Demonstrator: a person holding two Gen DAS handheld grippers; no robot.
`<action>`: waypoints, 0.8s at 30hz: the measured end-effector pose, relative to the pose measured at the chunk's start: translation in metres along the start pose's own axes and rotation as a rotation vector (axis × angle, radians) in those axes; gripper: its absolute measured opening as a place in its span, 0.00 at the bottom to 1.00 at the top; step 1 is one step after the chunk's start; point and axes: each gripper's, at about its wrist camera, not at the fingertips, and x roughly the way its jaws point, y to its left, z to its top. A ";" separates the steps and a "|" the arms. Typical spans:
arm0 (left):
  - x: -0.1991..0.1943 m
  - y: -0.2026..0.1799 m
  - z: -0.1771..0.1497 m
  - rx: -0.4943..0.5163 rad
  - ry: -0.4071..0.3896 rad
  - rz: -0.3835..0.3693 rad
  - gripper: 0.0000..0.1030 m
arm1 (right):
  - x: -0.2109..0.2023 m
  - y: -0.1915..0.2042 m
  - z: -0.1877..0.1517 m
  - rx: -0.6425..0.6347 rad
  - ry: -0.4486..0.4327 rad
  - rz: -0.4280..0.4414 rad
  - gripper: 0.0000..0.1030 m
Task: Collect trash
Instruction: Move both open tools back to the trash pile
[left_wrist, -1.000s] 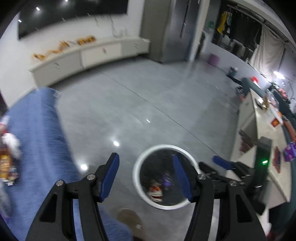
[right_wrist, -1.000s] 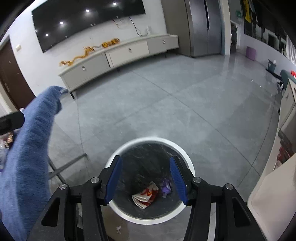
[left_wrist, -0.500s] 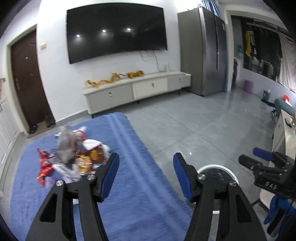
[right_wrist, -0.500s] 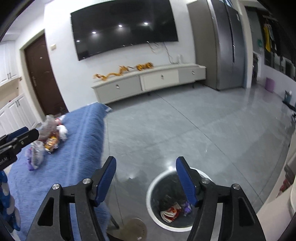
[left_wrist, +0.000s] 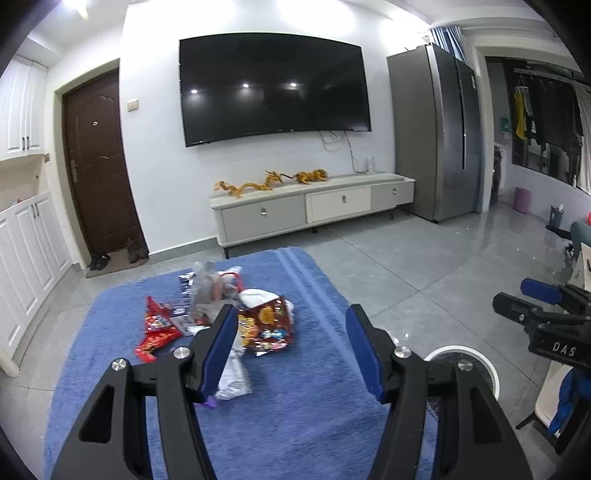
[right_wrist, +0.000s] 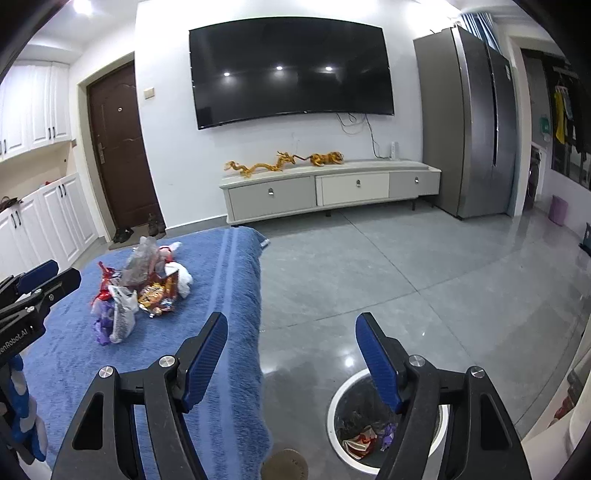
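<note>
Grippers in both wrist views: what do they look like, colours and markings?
Left claw and right claw: black angular frames with cut-outs, silver screws, ribbed blue finger pads. From the side, white lettering: "DAS" on the right, "enRobot.AI" on the left.

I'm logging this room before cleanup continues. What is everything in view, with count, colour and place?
wrappers: one pile, red, brown, white, silver; on the blue cloth
blue cloth: one; covers the near surface
bin: one, white rim; on the floor right of the cloth, wrappers inside
television: one, black; on the wall
cabinet: one, pale; below the television
dragon figures: golden; on the cabinet
door: one, brown; left
fridge: one, grey; right
left gripper: black, blue pads; open, empty
right gripper: same; open, empty
</note>
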 end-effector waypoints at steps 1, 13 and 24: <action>-0.003 0.001 0.000 -0.002 -0.003 0.004 0.57 | -0.002 0.002 0.001 -0.003 -0.003 0.002 0.68; -0.022 0.048 -0.014 -0.083 -0.024 0.055 0.58 | -0.011 0.043 0.006 -0.081 -0.005 0.009 0.70; -0.018 0.142 -0.037 -0.221 0.034 0.169 0.62 | -0.003 0.057 0.009 -0.100 -0.015 0.046 0.71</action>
